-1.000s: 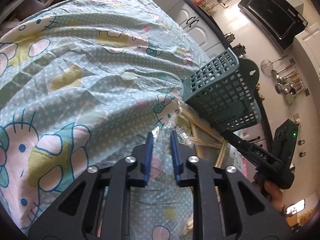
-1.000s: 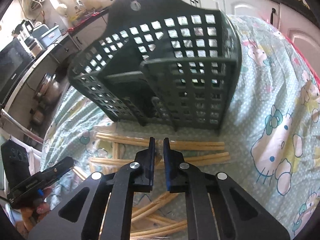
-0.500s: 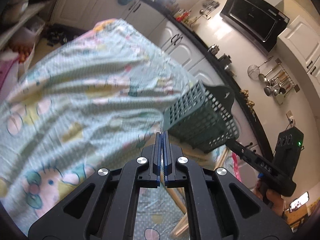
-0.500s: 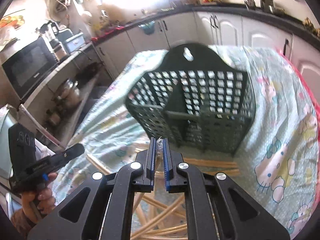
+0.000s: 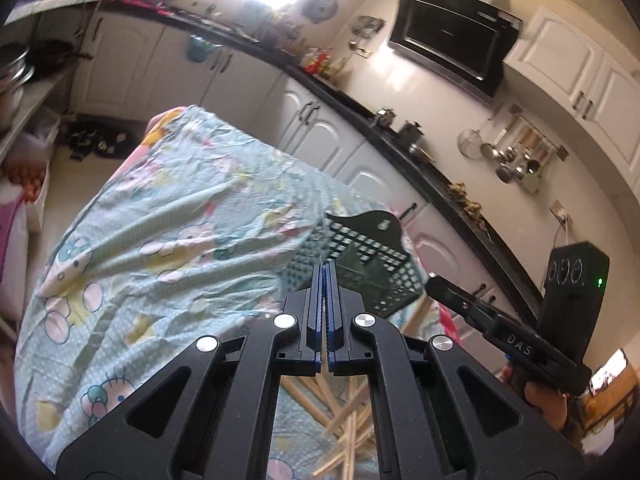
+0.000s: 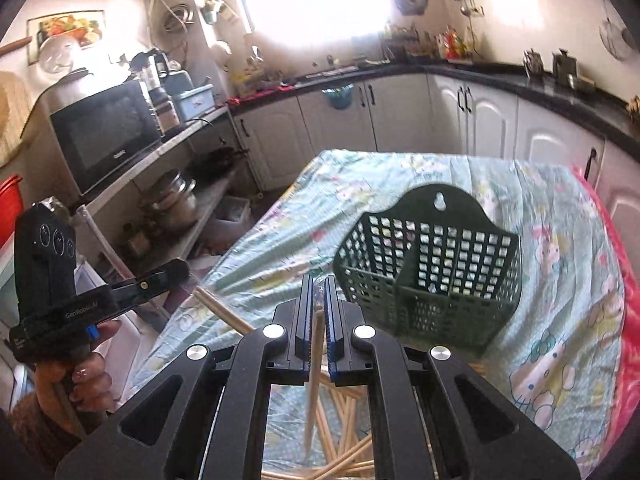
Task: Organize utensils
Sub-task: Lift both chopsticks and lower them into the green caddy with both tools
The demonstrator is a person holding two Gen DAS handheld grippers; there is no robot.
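**Open cloth to the left, basket and sticks blocking the right**

In the left wrist view, the patterned tablecloth [image 5: 168, 240] lay bare from nine o'clock round to twelve, giving wide room to pass. The dark green slotted basket [image 5: 360, 264] stood at one o'clock, just beyond the tips of the left gripper [image 5: 325, 280]. Loose wooden chopsticks [image 5: 344, 420] crossed one another at six o'clock, beneath the frame. The right gripper [image 5: 444, 286], borne by a hand [image 5: 548, 404], closed off three o'clock. In the right wrist view, the basket's open top faced upward at two o'clock, unobstructed, with a divider wall splitting it into compartments. The cupboards [image 5: 320, 136] stood well apart.
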